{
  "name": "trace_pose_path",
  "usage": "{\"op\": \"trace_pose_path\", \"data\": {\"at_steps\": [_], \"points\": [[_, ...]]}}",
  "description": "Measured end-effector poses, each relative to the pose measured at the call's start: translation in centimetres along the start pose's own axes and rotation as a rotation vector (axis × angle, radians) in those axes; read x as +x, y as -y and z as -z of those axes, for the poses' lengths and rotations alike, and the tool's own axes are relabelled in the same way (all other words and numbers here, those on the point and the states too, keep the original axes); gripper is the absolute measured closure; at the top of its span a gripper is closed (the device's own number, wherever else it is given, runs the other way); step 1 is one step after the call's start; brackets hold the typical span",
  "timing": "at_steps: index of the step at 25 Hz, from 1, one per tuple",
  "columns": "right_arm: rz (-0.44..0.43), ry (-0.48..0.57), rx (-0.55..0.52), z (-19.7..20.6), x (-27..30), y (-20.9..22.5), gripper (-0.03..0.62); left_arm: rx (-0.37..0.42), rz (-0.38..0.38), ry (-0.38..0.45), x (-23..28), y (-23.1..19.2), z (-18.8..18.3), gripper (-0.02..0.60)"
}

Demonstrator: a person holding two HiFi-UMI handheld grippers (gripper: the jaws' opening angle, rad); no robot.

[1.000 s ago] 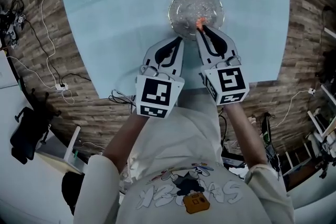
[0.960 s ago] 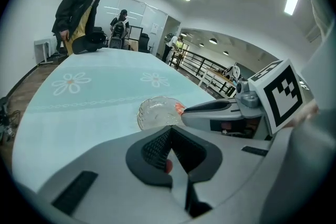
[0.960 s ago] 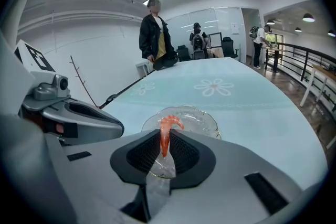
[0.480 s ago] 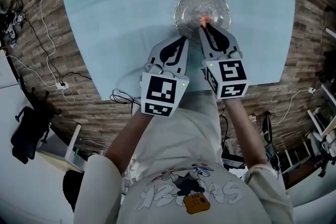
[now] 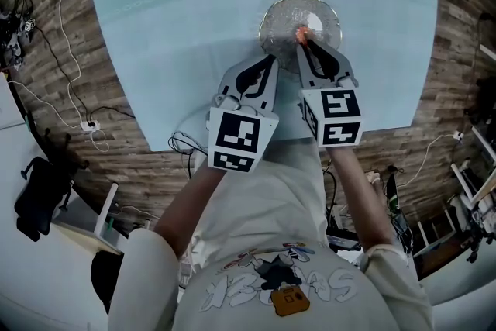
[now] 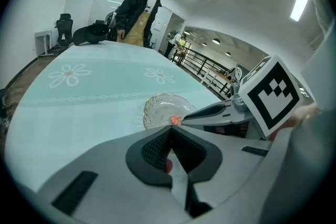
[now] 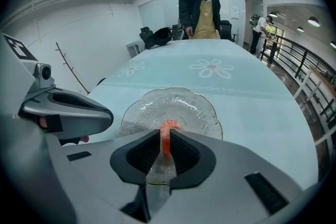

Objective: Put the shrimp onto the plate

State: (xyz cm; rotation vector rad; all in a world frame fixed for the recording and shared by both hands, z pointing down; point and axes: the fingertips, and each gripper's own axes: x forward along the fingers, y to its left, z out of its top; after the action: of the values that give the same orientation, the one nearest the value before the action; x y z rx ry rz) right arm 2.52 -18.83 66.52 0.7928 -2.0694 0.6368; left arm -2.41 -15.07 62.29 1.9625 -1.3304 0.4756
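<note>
The right gripper (image 7: 164, 145) pinches the light, soft, likely slippery shrimp (image 7: 168, 127) mid-body over the glass plate (image 7: 206, 112), while the left gripper (image 6: 170, 134) is closed.

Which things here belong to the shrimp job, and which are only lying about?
Job:
- shrimp, clamped by the right gripper
- glass plate below it

Lying about:
- left gripper, shut and empty
- floor cables
- standing person
</note>
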Motion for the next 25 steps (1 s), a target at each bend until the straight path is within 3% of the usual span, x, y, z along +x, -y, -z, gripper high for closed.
{"op": "trace_pose_path", "data": {"at_steps": [19, 25], "points": [[-0.035, 0.088, 0.016, -1.5, -4.5, -1.3, 0.525, 0.046, -0.011, 0.044, -3.1, 2.3, -2.6, 0.574], [-0.077, 0.113, 0.05, -2.8, -6.0, 0.0, 0.531, 0.015, -0.046, 0.069, -2.4, 3.4, -4.9, 0.574]]}}
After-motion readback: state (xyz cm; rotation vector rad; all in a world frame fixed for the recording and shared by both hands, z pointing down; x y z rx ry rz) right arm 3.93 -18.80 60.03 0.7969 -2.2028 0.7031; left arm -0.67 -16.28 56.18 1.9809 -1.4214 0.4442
